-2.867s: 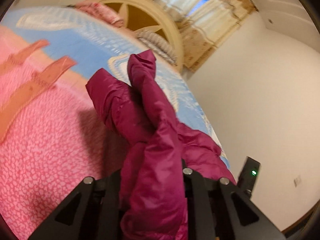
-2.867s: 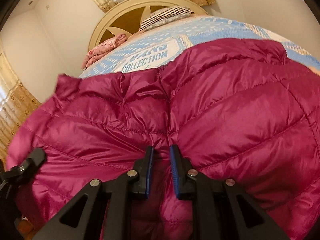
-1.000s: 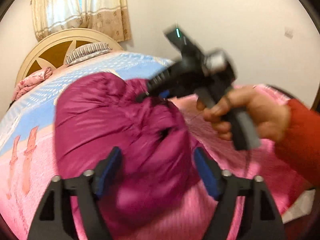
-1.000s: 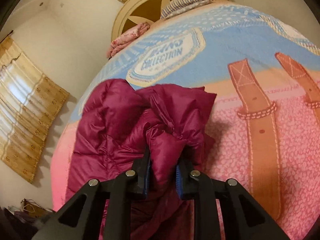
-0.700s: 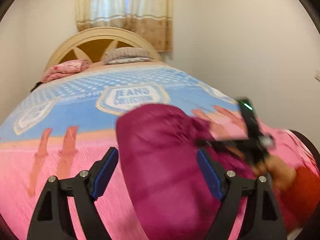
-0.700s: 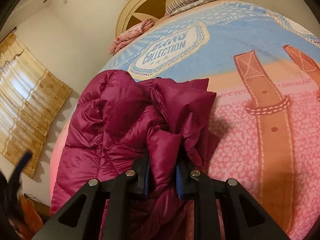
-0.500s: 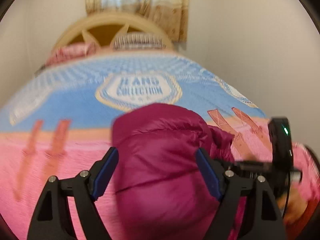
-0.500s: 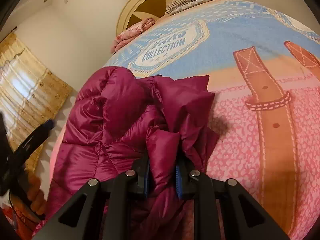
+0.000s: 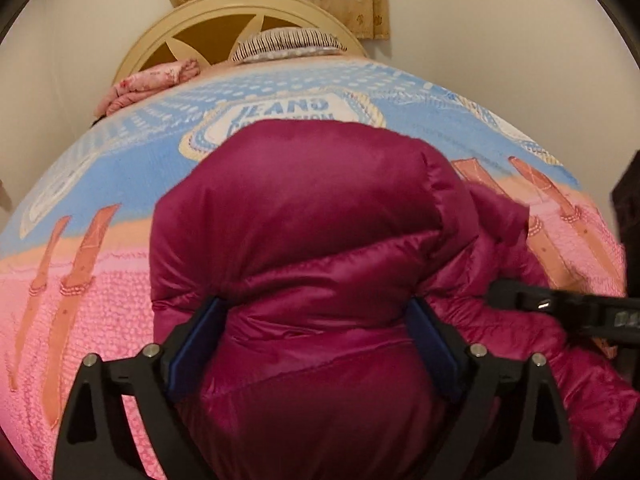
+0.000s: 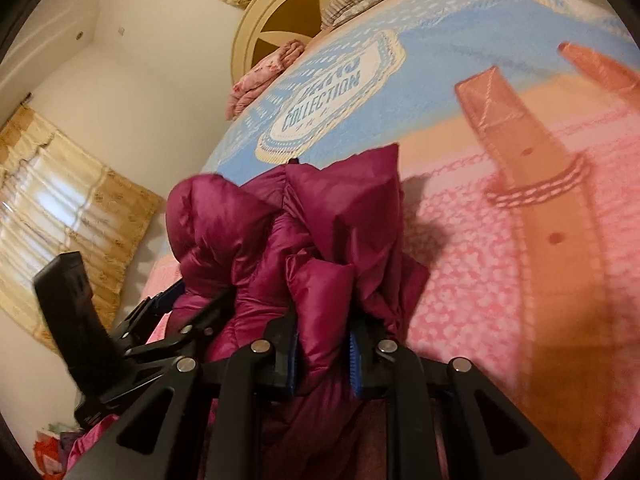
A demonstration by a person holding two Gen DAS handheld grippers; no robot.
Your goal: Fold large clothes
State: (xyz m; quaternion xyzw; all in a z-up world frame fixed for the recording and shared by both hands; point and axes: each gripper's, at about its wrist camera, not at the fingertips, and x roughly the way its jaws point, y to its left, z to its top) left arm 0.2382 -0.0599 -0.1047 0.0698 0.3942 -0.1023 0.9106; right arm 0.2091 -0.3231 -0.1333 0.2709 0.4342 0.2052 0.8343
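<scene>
**Jacket bunched on the bed, one gripper clamped, the other letting go**

The magenta puffer jacket sits in a puffy heap on the bedspread, straddling the line where the pink part meets the blue. In the left wrist view, the left gripper has its jaws spread wide and opening, blue pads flanking the bulging quilted fabric that fills the gap between them. Over in the right wrist view, the right gripper is pinched tight on a fold of the jacket, the cloth squeezed up between its narrow jaws. The left gripper shows there too, low on the left against the jacket's side. Beyond the heap, the "JEANS COLLECTION" badge, then the pillow and the cream headboard.
</scene>
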